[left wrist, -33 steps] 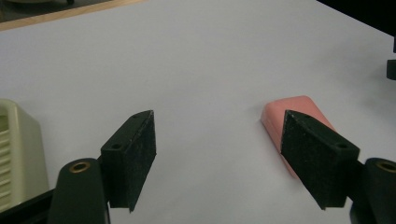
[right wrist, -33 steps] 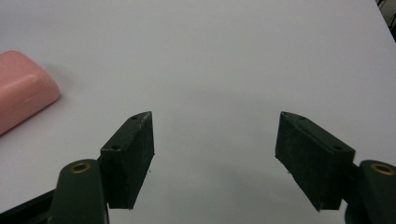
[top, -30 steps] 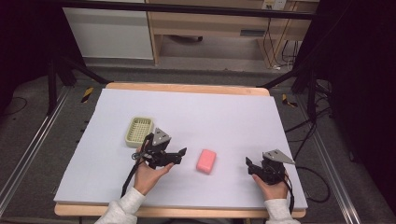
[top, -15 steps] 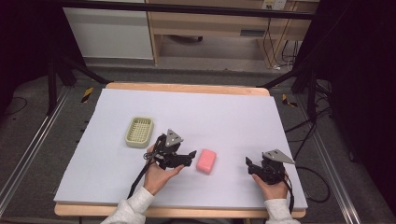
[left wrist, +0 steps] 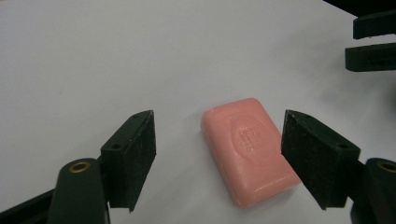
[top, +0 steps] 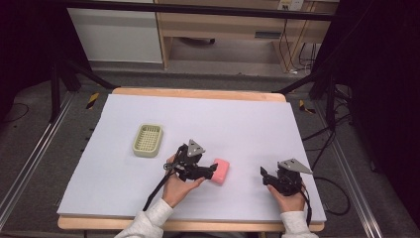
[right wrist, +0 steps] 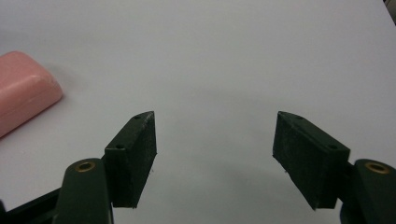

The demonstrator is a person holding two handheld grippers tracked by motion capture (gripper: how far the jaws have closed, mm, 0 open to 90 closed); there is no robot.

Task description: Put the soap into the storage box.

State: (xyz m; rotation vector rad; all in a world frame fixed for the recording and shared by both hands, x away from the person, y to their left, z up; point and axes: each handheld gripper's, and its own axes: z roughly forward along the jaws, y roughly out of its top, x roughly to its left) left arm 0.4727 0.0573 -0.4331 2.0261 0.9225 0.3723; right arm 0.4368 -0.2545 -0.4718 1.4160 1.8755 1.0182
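Note:
A pink bar of soap [top: 221,171] lies flat on the white table sheet [top: 247,119], near the front middle. My left gripper [top: 212,172] is open and reaches the soap from the left. In the left gripper view the soap [left wrist: 250,149] lies between the two pads; the right pad [left wrist: 313,158] is close to its edge, and neither pad presses on it. My right gripper [top: 263,177] rests open near the front right, pointing left toward the soap with nothing between its jaws. The right gripper view has the soap [right wrist: 23,91] at its far left.
A pale green slotted soap dish [top: 148,140] stands on the sheet, left of and behind the left hand. The right gripper's jaws [left wrist: 356,41] appear at the top right of the left gripper view. The sheet's front edge runs just below both hands.
My left hand has slid to the right, away from the green dish, bringing its open jaws up to the soap. The right hand and the soap have stayed put.

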